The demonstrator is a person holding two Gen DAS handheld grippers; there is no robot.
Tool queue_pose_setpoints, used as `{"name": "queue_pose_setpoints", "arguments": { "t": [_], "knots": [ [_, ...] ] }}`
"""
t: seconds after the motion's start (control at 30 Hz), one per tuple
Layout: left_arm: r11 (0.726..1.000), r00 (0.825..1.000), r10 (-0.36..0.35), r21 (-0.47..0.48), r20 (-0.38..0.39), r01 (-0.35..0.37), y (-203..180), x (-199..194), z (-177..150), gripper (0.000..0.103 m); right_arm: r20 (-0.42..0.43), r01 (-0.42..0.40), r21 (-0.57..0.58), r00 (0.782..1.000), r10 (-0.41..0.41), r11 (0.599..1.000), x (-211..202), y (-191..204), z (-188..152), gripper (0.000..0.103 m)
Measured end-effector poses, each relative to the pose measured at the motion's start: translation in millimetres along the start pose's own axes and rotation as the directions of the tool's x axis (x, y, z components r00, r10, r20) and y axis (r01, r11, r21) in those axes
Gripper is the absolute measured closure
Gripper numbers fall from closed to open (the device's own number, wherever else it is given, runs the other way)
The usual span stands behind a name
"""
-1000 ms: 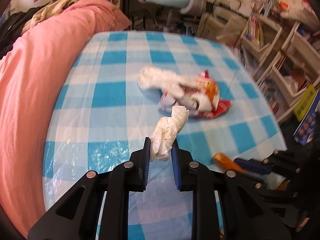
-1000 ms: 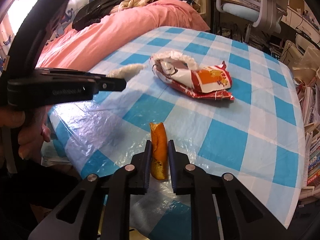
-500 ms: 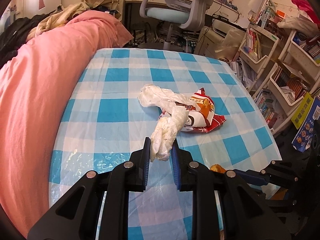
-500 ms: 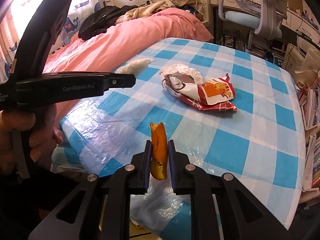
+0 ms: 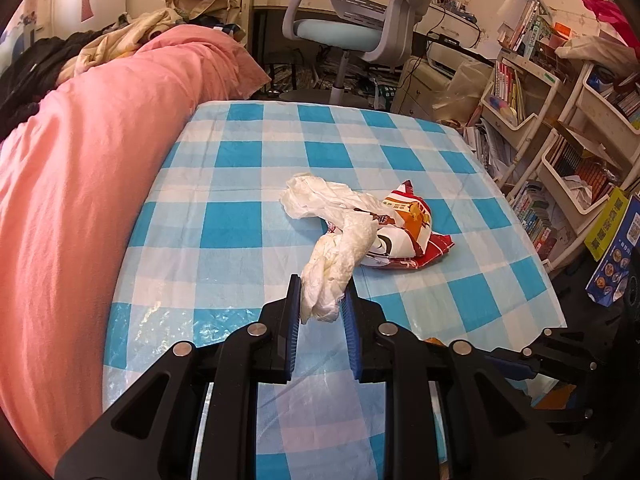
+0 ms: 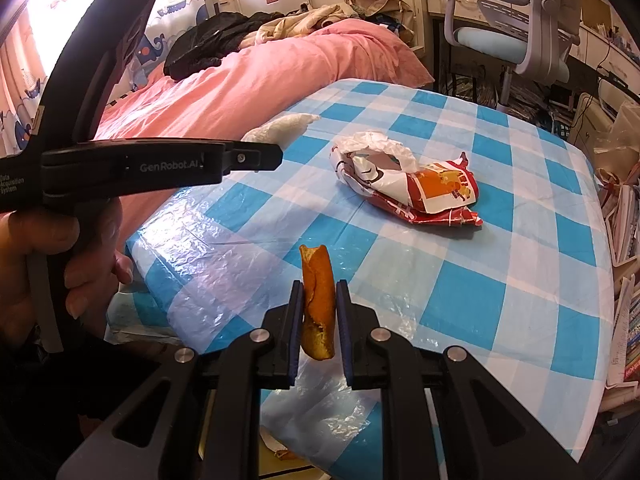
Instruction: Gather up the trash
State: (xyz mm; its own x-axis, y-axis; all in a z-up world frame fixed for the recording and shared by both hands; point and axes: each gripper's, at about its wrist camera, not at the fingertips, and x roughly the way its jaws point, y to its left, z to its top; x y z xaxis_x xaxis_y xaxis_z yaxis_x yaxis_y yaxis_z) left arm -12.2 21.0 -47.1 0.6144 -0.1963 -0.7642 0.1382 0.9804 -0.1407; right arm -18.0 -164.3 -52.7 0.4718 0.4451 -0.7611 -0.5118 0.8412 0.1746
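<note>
My left gripper (image 5: 320,300) is shut on a crumpled white tissue (image 5: 336,264), held above the near part of the blue-checked table (image 5: 240,160). From the right wrist view that tissue (image 6: 282,128) sticks out past the left gripper's fingertips (image 6: 260,156). An orange peel (image 6: 318,300) stands upright between the pads of my right gripper (image 6: 318,304), which is shut on it over the table's near edge. A red, white and orange snack wrapper (image 6: 416,188) with crumpled white plastic (image 5: 320,196) lies mid-table, beyond both grippers.
A bed with a pink quilt (image 5: 80,180) runs along the table's left side. An office chair (image 5: 360,28) stands behind the table. Bookshelves (image 5: 560,140) crowd the right. A hand (image 6: 52,260) grips the left tool. Scraps (image 6: 280,446) lie below the table's near edge.
Both grippers have tilted upward a little, so more of the room shows behind the table. The tissue and the peel stay gripped. The wrapper has not moved.
</note>
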Motion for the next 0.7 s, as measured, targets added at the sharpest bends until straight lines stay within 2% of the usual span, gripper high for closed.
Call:
{"name": "queue_pose_setpoints", "arguments": {
  "t": [0.7],
  "knots": [
    [1.0, 1.0, 0.003, 0.006, 0.003, -0.003, -1.8, -0.9, -0.6, 0.084, 0.052, 0.001, 0.002, 0.999, -0.001, 1.0, -8.6, -0.6, 5.3, 0.086]
  ]
}}
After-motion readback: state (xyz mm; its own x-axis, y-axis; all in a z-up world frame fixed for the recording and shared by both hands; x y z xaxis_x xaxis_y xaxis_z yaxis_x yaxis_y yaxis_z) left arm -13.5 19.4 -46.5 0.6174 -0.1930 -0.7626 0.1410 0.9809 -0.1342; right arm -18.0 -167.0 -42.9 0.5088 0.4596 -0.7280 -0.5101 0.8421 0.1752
